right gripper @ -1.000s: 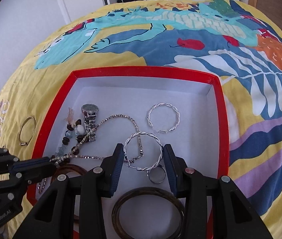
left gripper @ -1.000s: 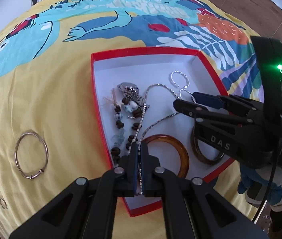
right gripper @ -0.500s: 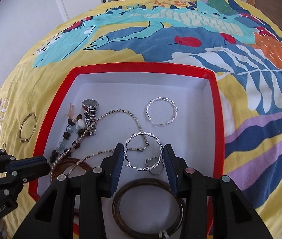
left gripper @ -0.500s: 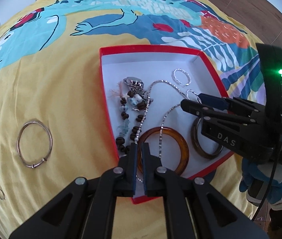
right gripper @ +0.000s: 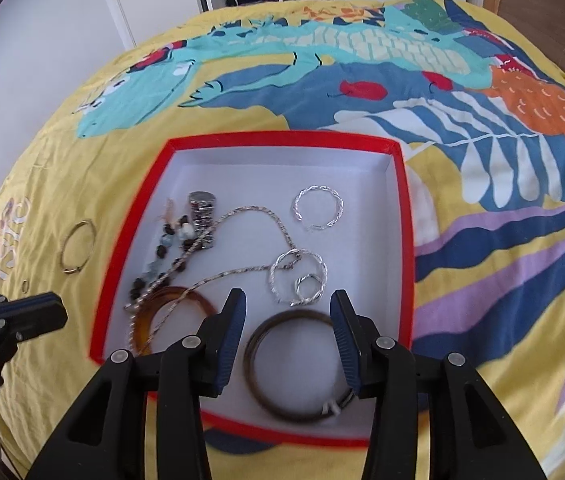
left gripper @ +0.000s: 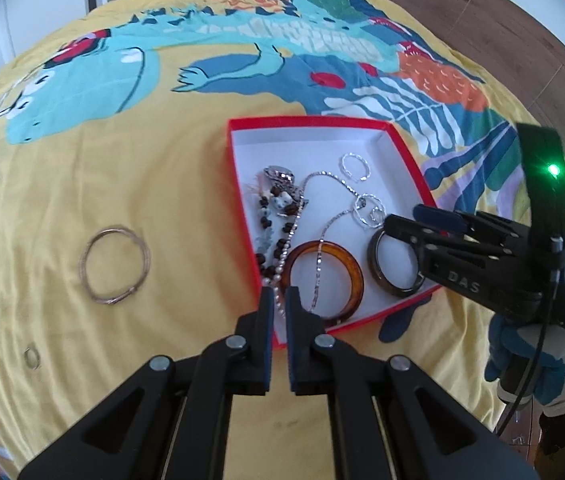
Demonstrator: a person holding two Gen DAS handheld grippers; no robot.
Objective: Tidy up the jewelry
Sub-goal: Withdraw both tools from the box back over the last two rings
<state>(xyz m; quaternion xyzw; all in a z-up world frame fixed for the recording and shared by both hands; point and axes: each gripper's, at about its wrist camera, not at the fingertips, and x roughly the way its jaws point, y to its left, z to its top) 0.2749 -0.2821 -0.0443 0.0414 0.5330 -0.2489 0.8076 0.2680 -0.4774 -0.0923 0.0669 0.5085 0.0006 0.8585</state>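
Note:
A red box (left gripper: 238, 184) with a white inside lies on the bed cover. It holds a silver chain (right gripper: 250, 212), a dark bead string (left gripper: 266, 220), a watch (right gripper: 202, 204), an amber bangle (left gripper: 352, 276), a dark brown bangle (right gripper: 258, 380), two twisted silver bangles (right gripper: 318, 206) and a small ring (right gripper: 308, 286). My left gripper (left gripper: 278, 292) is shut above the box's near left edge, holding nothing; the chain's end shows through the slit. The jaws of my right gripper (right gripper: 288, 300) are opening above the dark bangle, with nothing between the pads.
On the yellow patterned cover left of the box lie a thin metal bangle (left gripper: 114, 264) and a tiny ring (left gripper: 31, 356). A gloved hand (left gripper: 522, 344) holds the right gripper. White cupboards and a wooden floor lie beyond the bed.
Both grippers have risen and drawn back from the box. The twisted silver bangle that was between the right jaws now lies on the box floor beyond them. The chain is out of the left jaws.

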